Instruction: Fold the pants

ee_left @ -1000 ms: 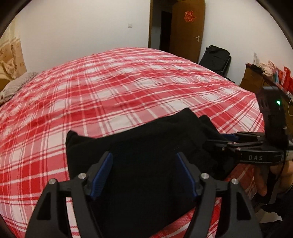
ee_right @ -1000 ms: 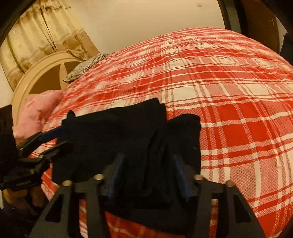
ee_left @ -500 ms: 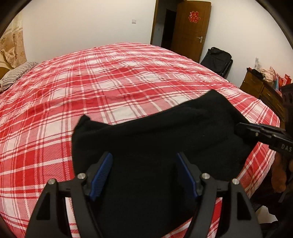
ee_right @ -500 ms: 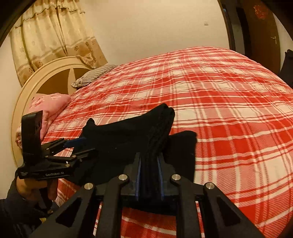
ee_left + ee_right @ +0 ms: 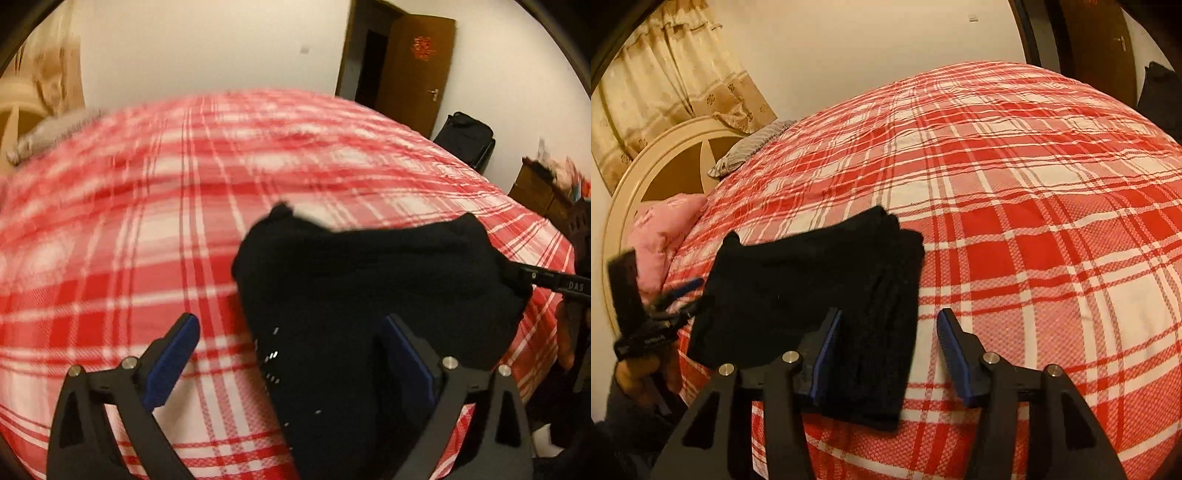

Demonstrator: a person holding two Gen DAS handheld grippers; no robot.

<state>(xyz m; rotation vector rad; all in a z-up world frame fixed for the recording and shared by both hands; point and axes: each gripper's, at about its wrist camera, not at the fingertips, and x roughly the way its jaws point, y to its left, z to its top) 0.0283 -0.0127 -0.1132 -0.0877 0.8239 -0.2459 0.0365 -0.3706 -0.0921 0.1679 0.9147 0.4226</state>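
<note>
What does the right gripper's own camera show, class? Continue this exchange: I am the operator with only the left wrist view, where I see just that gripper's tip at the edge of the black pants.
Observer: The right gripper is open. The right-hand edge of the pants lies between its fingers, unclamped.
Operator: Do the pants look folded?
Observer: Yes. Stacked layer edges show at their far corner, on the plaid bedspread.
Operator: What sits beyond the left gripper?
Observer: Behind the left gripper, a pink pillow lies against the cream headboard.
</note>
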